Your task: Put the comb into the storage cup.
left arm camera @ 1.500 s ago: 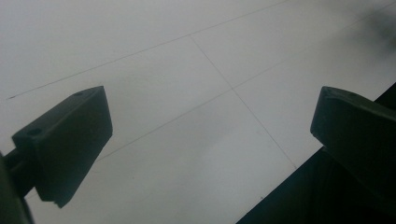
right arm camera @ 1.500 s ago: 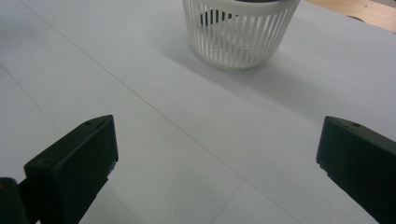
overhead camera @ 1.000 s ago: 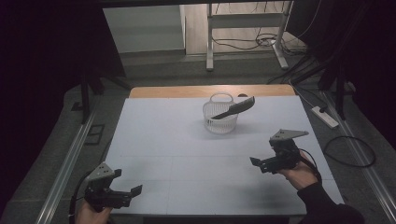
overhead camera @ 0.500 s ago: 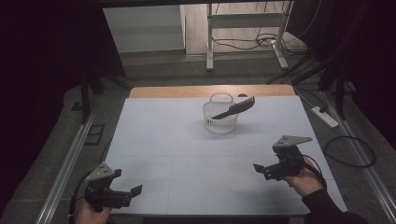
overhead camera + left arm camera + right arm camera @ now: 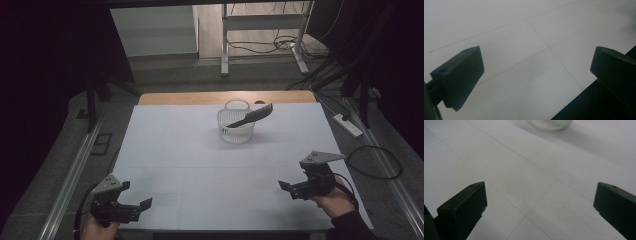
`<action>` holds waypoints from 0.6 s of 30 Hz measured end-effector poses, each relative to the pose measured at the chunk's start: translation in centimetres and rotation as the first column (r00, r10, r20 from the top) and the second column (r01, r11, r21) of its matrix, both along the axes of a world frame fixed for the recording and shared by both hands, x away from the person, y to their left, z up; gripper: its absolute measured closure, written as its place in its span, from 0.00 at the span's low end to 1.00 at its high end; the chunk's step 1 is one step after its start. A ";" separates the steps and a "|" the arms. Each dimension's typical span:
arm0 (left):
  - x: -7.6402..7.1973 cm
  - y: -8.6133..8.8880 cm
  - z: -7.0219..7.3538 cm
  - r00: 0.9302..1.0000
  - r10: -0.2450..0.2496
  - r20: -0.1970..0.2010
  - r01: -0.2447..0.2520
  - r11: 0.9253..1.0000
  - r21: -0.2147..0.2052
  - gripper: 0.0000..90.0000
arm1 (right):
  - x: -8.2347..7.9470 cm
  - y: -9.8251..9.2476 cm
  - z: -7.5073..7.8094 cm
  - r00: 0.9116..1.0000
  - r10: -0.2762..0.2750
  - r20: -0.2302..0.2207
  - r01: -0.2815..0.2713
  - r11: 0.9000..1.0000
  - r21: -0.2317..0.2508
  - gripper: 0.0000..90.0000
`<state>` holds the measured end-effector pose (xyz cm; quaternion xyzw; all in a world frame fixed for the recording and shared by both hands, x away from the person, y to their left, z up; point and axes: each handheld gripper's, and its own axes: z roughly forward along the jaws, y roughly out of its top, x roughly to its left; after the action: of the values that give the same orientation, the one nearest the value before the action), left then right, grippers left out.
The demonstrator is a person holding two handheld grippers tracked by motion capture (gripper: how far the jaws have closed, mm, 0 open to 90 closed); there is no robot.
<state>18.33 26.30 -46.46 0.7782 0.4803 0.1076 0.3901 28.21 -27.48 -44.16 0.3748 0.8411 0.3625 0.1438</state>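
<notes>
A small white ribbed basket (image 5: 235, 126) stands near the far middle of the white table (image 5: 200, 165). A dark flat tool (image 5: 250, 116) lies slanted in it, its end sticking out over the right rim. My left gripper (image 5: 137, 206) rests at the near left corner, open, with nothing between its jaws; the left gripper view has its jaws (image 5: 536, 75) wide apart over bare table. My right gripper (image 5: 288, 188) is at the near right, open and empty, pointing left. The right gripper view puts its jaws (image 5: 540, 205) apart, with the basket's base (image 5: 551, 123) at the top edge.
A wooden strip (image 5: 227, 97) borders the table's far edge. A power strip (image 5: 347, 125) and cables (image 5: 375, 160) lie on the floor at the right. A white metal frame (image 5: 260, 35) stands on the floor behind the table. The table's near edge (image 5: 584, 100) is by my left gripper.
My right gripper has drawn back toward the near right edge of the table, away from the basket. The left gripper has stayed in place.
</notes>
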 end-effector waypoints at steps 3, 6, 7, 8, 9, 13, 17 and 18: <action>0.0 0.0 0.0 1.000 0.002 0.001 -0.002 1.000 -0.002 0.00 | -0.4 -0.5 0.0 1.000 -0.014 -0.002 0.014 1.000 0.003 0.00; 0.0 0.0 0.0 1.000 0.003 0.003 -0.003 1.000 -0.003 0.00 | -0.8 -0.9 0.1 1.000 -0.029 -0.001 0.029 1.000 0.008 0.00; 0.0 0.0 0.0 1.000 0.004 0.004 -0.004 1.000 -0.004 0.00 | -0.9 -1.1 0.1 0.999 -0.034 0.000 0.034 0.999 0.007 0.00; 0.0 0.0 0.0 1.000 0.004 0.004 -0.004 1.000 -0.004 0.00 | -1.0 -1.3 0.1 0.999 -0.040 0.003 0.040 0.999 0.004 0.00; 0.0 0.0 0.0 1.000 0.006 0.004 -0.006 1.000 -0.006 0.00 | -1.1 -1.4 0.1 0.999 -0.043 0.003 0.043 0.999 0.004 0.00; 0.0 0.1 0.0 1.000 0.009 0.004 -0.009 1.000 -0.010 0.00 | -1.6 -2.0 0.1 0.998 -0.064 0.006 0.064 0.998 0.002 0.00; -0.1 0.2 0.0 1.000 0.014 0.004 -0.014 1.000 -0.015 0.00 | -2.1 -2.5 0.1 0.997 -0.077 0.009 0.077 0.997 0.000 0.00; -0.1 0.2 0.0 1.000 0.014 0.004 -0.014 1.000 -0.017 0.00 | -2.3 -2.6 0.1 0.997 -0.080 0.010 0.080 0.997 -0.002 0.00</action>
<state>18.27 26.46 -46.42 0.7712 0.4860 0.1079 0.3966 25.96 -30.08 -44.05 0.4062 0.8251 0.3572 0.1631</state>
